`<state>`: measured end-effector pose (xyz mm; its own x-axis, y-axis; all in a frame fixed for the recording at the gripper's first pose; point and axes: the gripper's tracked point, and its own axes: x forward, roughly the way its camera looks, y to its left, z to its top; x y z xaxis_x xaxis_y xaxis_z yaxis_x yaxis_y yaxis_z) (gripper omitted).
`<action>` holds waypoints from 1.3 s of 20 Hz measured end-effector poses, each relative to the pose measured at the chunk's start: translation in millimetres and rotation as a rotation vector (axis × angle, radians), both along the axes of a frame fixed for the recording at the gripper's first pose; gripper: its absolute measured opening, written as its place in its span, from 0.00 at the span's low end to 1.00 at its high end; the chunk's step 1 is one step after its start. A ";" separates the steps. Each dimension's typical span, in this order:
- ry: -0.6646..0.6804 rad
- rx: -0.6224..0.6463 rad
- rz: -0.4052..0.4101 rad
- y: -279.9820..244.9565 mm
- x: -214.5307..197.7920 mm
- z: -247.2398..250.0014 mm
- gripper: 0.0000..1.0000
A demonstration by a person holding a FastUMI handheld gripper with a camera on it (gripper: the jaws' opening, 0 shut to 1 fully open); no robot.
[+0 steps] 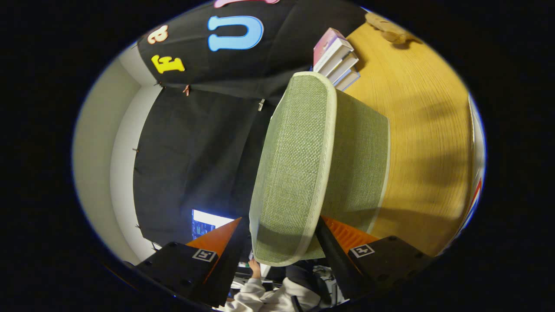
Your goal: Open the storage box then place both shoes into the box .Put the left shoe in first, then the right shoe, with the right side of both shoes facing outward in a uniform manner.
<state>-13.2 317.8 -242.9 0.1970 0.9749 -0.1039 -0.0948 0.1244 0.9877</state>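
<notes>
Both fingers [329, 247] straddle the green box lid [295, 173].

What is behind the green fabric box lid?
Beyond the green fabric lid, held between the tool fingers: a stack of books on the wooden table. The box interior is covered.

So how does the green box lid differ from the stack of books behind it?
The green fabric lid is woven cloth with pale piping; the books are hard-edged, with pale page edges and a pink cover. The lid sits between the gripper fingers, which appear to pinch its edge; the books lie untouched beyond it on the wooden table. The lid looks far larger, being nearer.
</notes>
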 end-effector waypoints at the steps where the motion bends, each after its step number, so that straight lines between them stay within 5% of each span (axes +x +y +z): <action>1: 0.012 0.001 -0.003 -2.6 1.4 0.7 0.83; 3: 0.039 0.031 0.013 -5.3 0.6 5.5 0.73; 9: 0.100 0.045 -0.088 -14.8 16.5 29.6 0.06; 26: -0.042 -0.238 -0.047 34.9 24.4 127.1 0.05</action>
